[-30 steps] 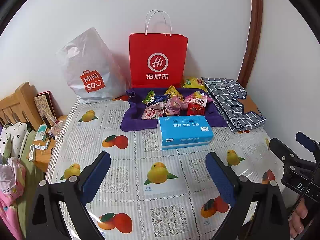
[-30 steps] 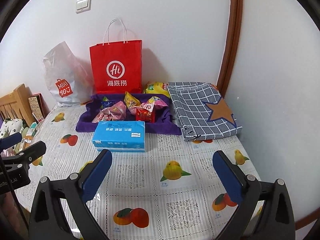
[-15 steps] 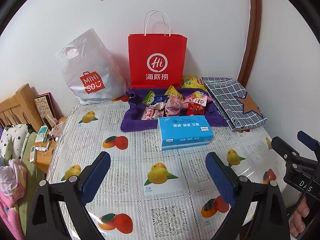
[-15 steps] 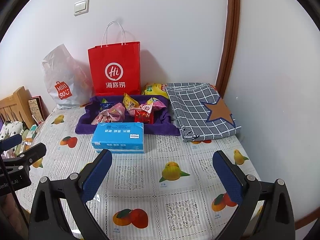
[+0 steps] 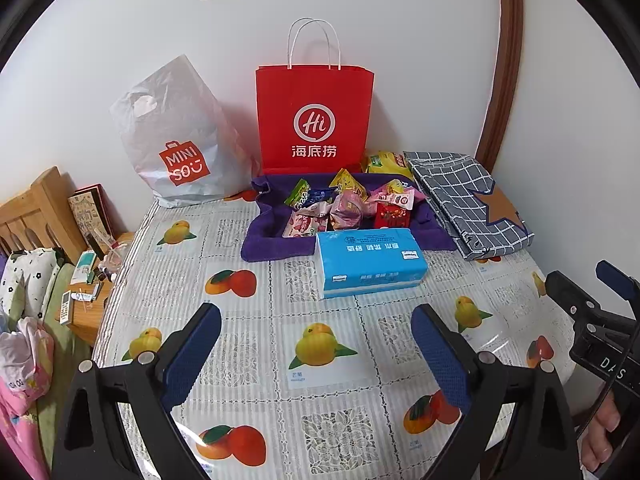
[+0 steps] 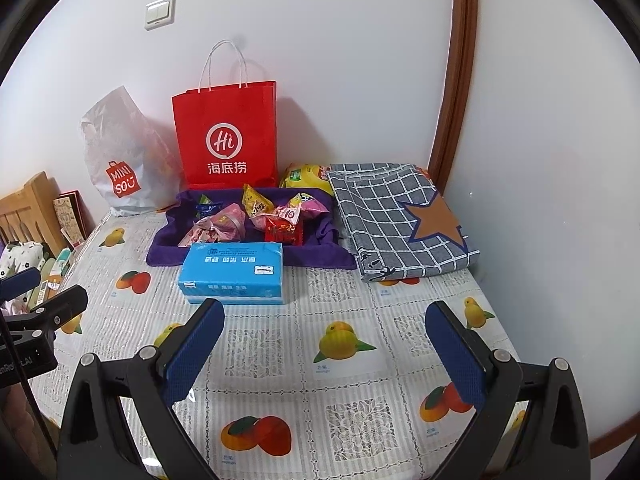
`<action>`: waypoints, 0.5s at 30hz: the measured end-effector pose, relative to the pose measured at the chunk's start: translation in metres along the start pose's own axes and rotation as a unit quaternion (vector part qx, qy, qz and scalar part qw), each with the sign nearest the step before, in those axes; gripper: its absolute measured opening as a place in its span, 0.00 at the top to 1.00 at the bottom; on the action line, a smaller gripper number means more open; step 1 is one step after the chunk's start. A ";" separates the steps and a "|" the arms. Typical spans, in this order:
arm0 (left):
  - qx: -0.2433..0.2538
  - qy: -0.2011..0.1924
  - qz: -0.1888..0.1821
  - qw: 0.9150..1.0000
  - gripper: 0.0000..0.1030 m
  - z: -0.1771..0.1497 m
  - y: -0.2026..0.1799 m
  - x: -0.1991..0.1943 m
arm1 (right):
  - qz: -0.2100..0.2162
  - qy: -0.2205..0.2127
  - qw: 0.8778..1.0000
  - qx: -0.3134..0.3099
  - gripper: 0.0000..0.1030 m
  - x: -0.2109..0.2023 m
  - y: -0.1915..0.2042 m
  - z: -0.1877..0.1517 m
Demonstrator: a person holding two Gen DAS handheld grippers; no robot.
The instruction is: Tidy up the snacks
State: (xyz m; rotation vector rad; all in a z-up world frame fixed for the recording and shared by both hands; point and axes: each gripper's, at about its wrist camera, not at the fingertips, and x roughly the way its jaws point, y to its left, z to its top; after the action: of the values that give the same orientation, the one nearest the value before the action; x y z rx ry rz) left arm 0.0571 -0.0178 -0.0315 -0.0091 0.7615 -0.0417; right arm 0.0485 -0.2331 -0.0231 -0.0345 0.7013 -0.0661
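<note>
A white wall corner with a brown door frame (image 6: 454, 92) backs a table (image 5: 256, 344) covered in a fruit-print cloth. Far ahead of both grippers, against the wall, a purple tray (image 5: 272, 236) holds a loose pile of snacks (image 5: 348, 206): pink, green, yellow and red packets heaped together. A yellow packet (image 6: 306, 176) lies behind the tray, outside it. A blue tissue pack (image 5: 370, 260) sits touching the tray's near edge, between the tray and the grippers. Behind the tray a red paper bag (image 5: 314, 120) stands upright, with a white plastic bag (image 5: 176, 140) to its left; what either bag contains cannot be seen. A folded checked cloth (image 6: 400, 220) with a star patch lies just right of the tray. The left gripper (image 5: 316, 344) hovers over the near part of the table with its jaws spread wide, holding and touching nothing. The right gripper (image 6: 324, 344) is likewise released, jaws wide apart and empty, with the tissue pack just beyond its left fingertip. The left wrist view alone shows a bedside stand (image 5: 86, 308) with small clutter and bedding off the table's left side, plus the right gripper's black frame and part of a hand at the right edge. The right wrist view alone shows the checked cloth in full and the left gripper's fingers (image 6: 60, 308) at the left edge.
</note>
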 end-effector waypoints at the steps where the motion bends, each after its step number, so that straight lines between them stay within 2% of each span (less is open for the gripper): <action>1: 0.001 0.000 0.000 1.000 0.06 0.000 0.000 0.000 | 0.001 0.000 1.000 0.000 0.03 0.000 0.000 0.000; 15: 0.000 -0.001 0.003 1.000 0.06 0.000 0.003 -0.001 | 0.001 -0.005 1.000 -0.001 0.03 -0.002 0.001 0.001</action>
State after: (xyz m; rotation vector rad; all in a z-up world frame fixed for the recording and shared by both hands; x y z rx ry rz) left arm 0.0568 -0.0149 -0.0309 -0.0063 0.7594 -0.0372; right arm 0.0472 -0.2323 -0.0211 -0.0363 0.6907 -0.0624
